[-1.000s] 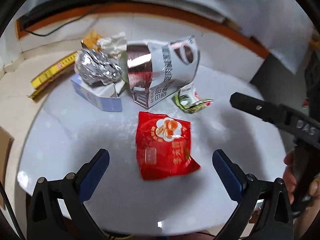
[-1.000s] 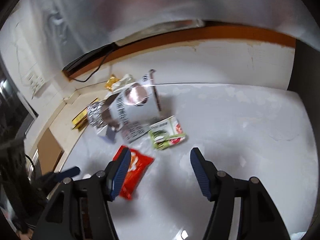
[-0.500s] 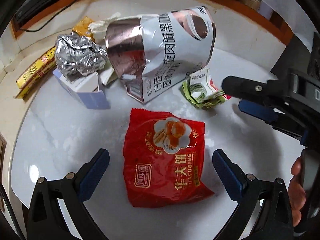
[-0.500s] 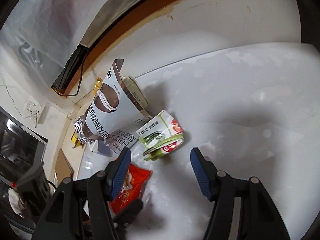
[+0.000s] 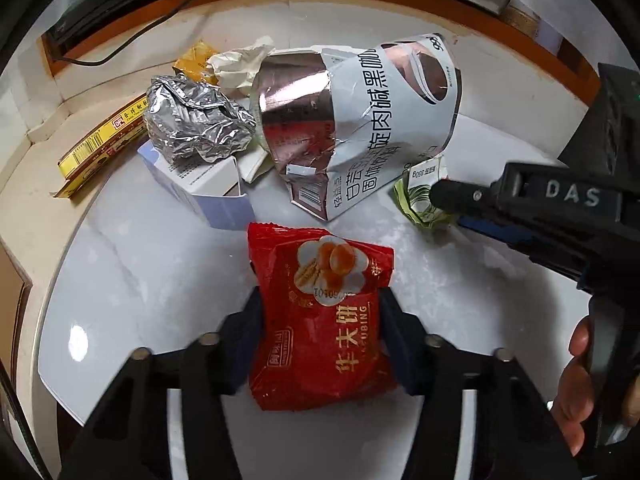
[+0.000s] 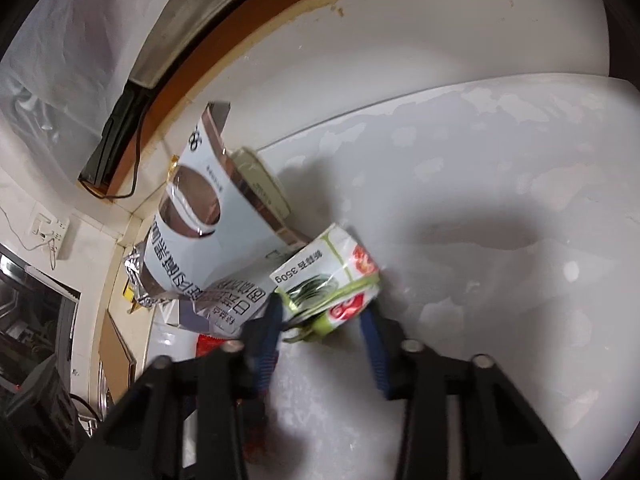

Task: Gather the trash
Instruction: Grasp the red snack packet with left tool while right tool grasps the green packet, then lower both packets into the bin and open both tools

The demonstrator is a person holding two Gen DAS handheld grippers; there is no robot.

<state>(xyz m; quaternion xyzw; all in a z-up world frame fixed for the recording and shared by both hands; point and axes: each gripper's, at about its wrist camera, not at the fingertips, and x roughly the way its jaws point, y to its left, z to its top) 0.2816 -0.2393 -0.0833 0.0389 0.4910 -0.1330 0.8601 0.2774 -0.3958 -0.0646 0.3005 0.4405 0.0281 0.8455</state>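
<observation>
Both grippers closed, red packet (image 5: pixel 320 320), green wrapper (image 6: pixel 328 280)

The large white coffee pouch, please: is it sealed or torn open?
Torn open: the large white coffee pouch shows a ragged edge and its silvery lining.

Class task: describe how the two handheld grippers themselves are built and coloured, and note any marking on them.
Both grippers, left gripper and right gripper, have black angular frames with round silver rivets and blue-padded fingers. In the left wrist view the right one's side bears pale "DAS" lettering.
</observation>
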